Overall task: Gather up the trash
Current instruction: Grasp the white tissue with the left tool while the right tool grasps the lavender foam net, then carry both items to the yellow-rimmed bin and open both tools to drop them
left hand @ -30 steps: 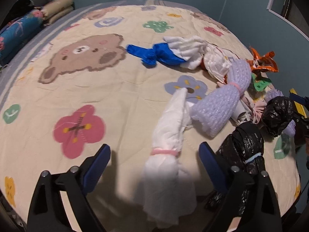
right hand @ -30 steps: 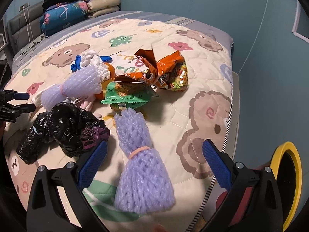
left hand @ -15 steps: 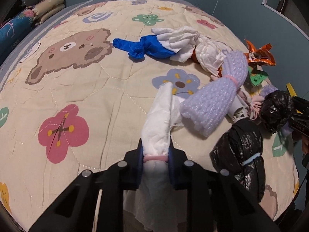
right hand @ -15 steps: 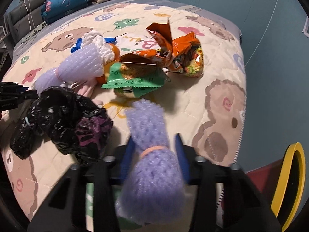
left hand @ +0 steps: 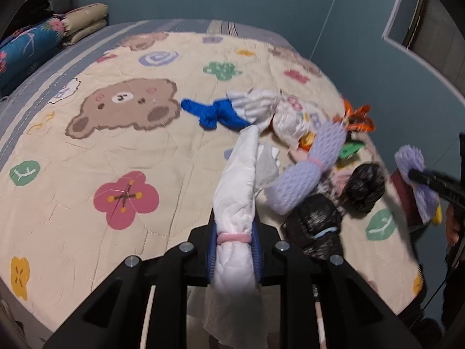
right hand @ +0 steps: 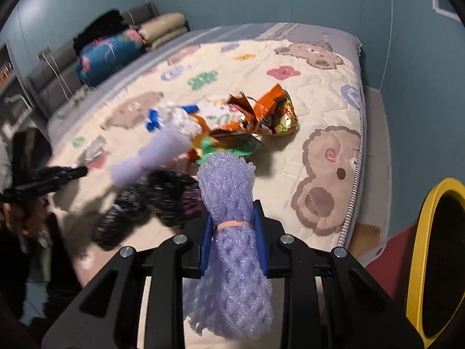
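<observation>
My left gripper [left hand: 234, 232] is shut on a white cloth-like bundle [left hand: 237, 180] at its pink band, lifted off the quilt [left hand: 116, 145]. The jaws of my right gripper [right hand: 232, 224] are closing on a purple foam net [right hand: 226, 186], pressing at its orange band and holding it above the bed. Trash still lies on the quilt: a second purple foam net [left hand: 308, 174], two black bags [left hand: 316, 221], a blue bag [left hand: 212, 113], an orange snack wrapper [right hand: 270, 110] and a green wrapper [right hand: 229, 148].
A yellow-rimmed bin [right hand: 421, 232] stands on the floor to the right of the bed. Folded bedding and pillows [left hand: 81, 23] are stacked at the head of the bed. The bed's right edge [right hand: 356, 174] drops to a narrow strip of floor by the blue wall.
Both grippers went from wide open to shut on their bundles, the left on the white one, the right on the purple net. Both then rose, lifting the bundles off the quilt.
</observation>
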